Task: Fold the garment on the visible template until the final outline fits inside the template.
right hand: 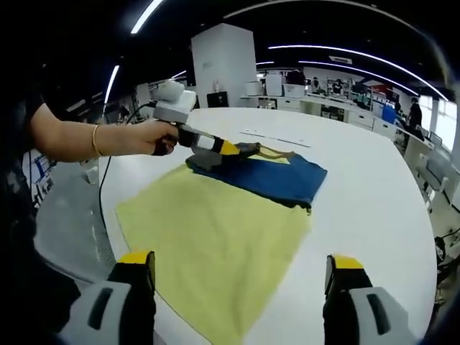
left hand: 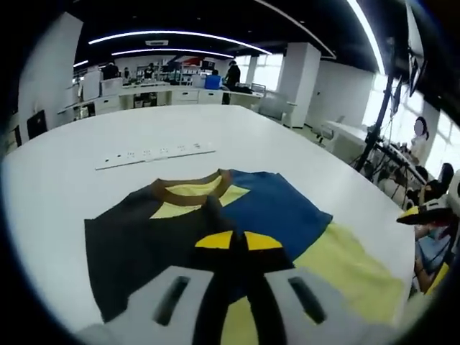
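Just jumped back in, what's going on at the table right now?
A person is folding a yellow, blue and black T-shirt spread on the white table. The left gripper has its jaws closed on dark fabric near the brown collar, with the hand holding it over the shirt. The right gripper is open, hovering above the yellow bottom part, holding nothing. A white power strip lies beyond the collar.

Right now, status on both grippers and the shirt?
Left gripper shut on shirt near the collar. Right gripper open above yellow template. Power strip beyond.
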`<state>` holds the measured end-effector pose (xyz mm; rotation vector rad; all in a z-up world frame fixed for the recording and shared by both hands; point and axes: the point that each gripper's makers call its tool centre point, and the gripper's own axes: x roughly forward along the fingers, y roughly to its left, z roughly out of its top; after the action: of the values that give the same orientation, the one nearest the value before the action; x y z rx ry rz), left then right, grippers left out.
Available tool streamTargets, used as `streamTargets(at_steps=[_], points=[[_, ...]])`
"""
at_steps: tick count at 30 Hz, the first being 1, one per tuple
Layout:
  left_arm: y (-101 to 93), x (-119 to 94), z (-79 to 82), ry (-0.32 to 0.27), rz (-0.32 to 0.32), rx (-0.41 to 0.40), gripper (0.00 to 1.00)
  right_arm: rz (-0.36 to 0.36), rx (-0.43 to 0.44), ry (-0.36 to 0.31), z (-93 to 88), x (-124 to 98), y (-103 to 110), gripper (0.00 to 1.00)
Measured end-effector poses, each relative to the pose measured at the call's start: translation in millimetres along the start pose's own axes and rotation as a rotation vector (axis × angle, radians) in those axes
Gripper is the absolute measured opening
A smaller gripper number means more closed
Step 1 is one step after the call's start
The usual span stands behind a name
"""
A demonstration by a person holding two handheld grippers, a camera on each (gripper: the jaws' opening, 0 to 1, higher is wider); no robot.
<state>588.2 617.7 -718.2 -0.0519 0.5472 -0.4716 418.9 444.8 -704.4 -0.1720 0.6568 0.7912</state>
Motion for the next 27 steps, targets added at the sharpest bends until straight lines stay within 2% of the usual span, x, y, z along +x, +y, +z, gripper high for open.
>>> streamTargets(at_steps=[1, 5, 7, 10, 13, 19, 23, 27], points=[[-0.7, -0.8, -0.2, -0.004, -0.003, 0.004, 0.05, -0.001, 0.001, 0.0, -0.3, -0.2, -0.2, 1.0], [-0.4, -3.8, 3.9, -0.029, -0.006, 0.042, 0.25, -0.003, 0.003, 0.003, -1.0, -0.3, -0.7, 1.0], [3.2, -7.2, 7.1, -0.047, 0.0, 0.053, 0.3, -0.003, 0.002, 0.001, -0.4, -0.2, -0.3, 1.0], [17.2, -14.1, 11.3, -0.073, 0.037, 0.066, 0.38, -0.004, 0.005, -0.001, -0.5, 0.2, -0.5, 1.0], [31.5, -19.2, 8.4, -0.066, 0.08, 0.072, 0.46, -0.002, 0.005, 0.0, -0.9, 1.1, 0.6, 1.0], [50.5, -25.6, -4.0, -0.051, 0.139, 0.04, 0.49, 0.002, 0.005, -0.002, -0.2, 2.0, 2.5, 1.0], [53.0, -27.1, -14.8, -0.025, 0.153, 0.016, 0.45, 0.002, 0.001, 0.0, -0.3, 1.8, 2.9, 1.0], [50.8, -27.2, -24.3, -0.012, 0.145, -0.042, 0.41, 0.005, 0.001, -0.009, 0.9, 0.4, 3.8, 1.0]])
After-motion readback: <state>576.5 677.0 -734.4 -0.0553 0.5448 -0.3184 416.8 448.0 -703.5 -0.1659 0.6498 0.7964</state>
